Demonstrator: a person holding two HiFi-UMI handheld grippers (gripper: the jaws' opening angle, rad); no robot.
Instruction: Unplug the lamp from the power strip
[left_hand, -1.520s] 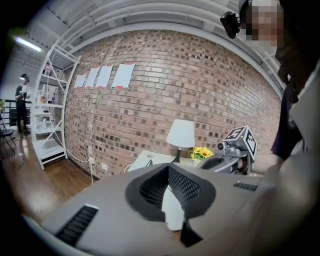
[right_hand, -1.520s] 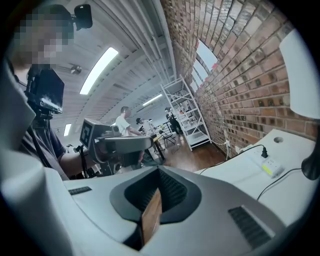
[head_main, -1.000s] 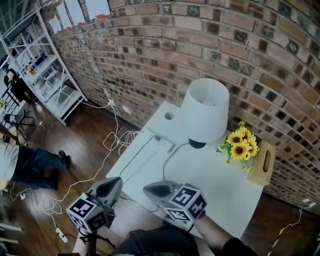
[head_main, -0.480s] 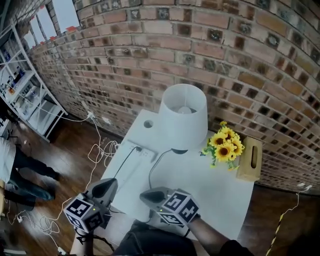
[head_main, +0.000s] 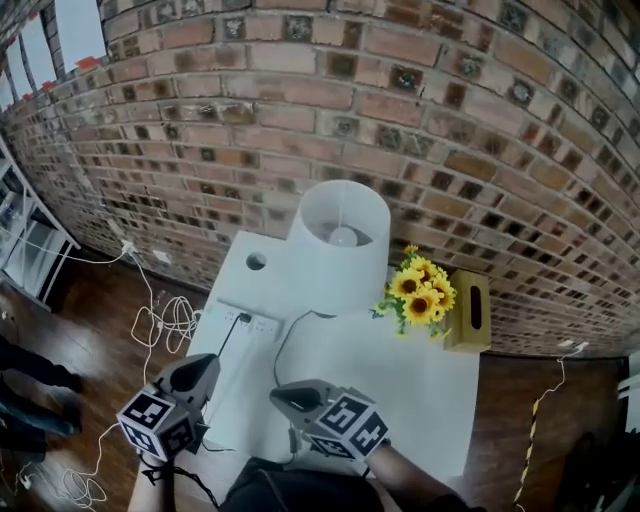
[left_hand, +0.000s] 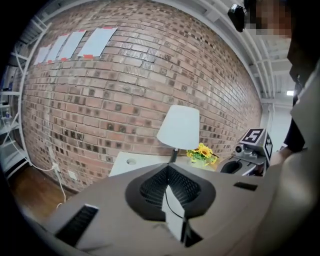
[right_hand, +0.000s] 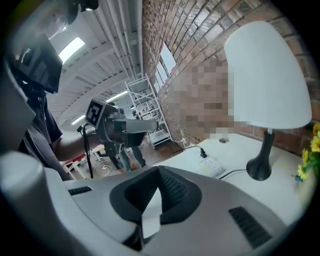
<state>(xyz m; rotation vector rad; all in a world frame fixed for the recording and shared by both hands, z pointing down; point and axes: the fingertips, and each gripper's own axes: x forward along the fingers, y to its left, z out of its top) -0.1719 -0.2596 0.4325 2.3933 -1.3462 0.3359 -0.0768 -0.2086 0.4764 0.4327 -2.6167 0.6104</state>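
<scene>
Power strip (head_main: 252, 323) ahead of left gripper (head_main: 195, 372) and right gripper (head_main: 292, 397), both closed and empty: open, pin strip with one, draw lamp cord (head_main: 278, 345) end straight out.

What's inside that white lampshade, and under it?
Through the lampshade's open top a round bulb shows. From above the shade hides the black base, which the right gripper view shows beneath it.

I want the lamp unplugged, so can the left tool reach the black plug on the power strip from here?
Probably yes. The left tool hangs at the near edge of the table, with only a cord between it and the black plug on the power strip. Its jaws are shut.
</scene>
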